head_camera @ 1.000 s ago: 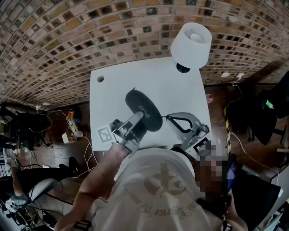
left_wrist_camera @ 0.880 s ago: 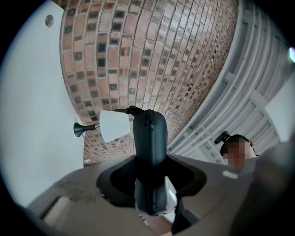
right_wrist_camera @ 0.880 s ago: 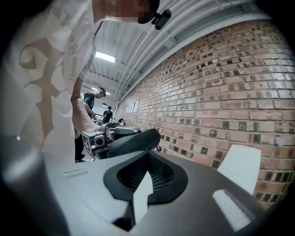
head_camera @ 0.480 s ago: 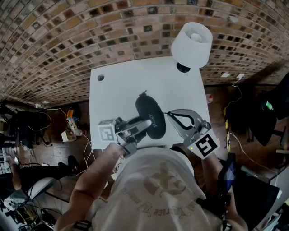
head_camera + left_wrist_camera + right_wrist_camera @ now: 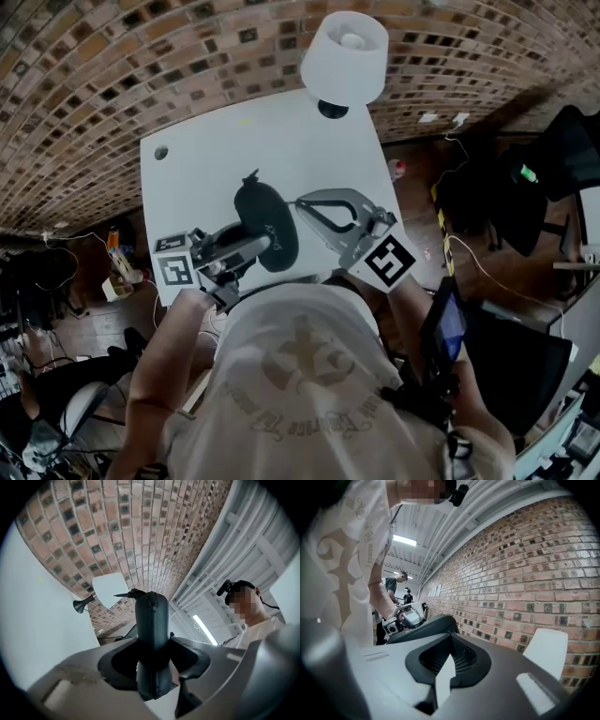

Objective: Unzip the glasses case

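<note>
A black oval glasses case [image 5: 265, 223] is over the white table [image 5: 206, 169], its zipper pull [image 5: 251, 176] at the far end. My left gripper [image 5: 265, 246] is shut on the case's near end. In the left gripper view the case [image 5: 152, 620] stands on edge between the jaws, with the pull [image 5: 125, 593] sticking out at its top. My right gripper [image 5: 302, 202] is shut on nothing, its tips just right of the case. From the right gripper view [image 5: 451, 637] the case [image 5: 425, 625] lies close beyond the tips, with the left gripper [image 5: 404, 616] behind it.
A white lamp [image 5: 345, 54] stands at the table's far right corner, in front of a brick wall [image 5: 112, 66]. A small round hole [image 5: 161, 152] marks the table's far left corner. Cables and clutter lie on the floor at left [image 5: 112, 262]. Another person [image 5: 396, 585] stands far off.
The left gripper has rolled and swung the case round, so that it now points more straight toward the wall. The right gripper stays shut beside the case.
</note>
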`<state>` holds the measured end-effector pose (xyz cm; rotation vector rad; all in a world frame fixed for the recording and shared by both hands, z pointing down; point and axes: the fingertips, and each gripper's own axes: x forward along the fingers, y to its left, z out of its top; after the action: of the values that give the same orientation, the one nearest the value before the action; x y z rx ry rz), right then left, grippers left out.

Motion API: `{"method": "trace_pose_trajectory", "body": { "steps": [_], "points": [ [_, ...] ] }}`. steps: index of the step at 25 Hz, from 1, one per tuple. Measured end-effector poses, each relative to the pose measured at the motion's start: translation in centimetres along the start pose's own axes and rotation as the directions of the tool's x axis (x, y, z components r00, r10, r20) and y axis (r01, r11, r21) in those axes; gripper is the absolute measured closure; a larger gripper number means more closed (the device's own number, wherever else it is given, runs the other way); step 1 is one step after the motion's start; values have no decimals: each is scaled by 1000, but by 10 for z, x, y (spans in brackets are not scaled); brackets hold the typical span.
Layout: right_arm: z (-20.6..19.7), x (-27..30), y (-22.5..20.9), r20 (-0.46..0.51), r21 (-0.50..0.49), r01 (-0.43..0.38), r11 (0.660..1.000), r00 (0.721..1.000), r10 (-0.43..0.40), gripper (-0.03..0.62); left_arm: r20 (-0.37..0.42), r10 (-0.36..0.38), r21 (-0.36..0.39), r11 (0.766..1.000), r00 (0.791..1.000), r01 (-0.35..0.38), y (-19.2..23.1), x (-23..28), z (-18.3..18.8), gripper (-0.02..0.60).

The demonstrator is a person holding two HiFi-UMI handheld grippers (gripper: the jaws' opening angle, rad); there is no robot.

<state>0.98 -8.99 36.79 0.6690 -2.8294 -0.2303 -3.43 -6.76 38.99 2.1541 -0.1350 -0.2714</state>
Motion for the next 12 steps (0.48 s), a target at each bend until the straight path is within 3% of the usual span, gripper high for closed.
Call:
{"method": "trace_pose_trajectory", "body": {
  "steps": [12],
  "points": [
    [-1,-9,0,-5,-61,-25,998,1000,24,589,-129,28,72,997,991,-19,1,7,-22,373]
  ]
}}
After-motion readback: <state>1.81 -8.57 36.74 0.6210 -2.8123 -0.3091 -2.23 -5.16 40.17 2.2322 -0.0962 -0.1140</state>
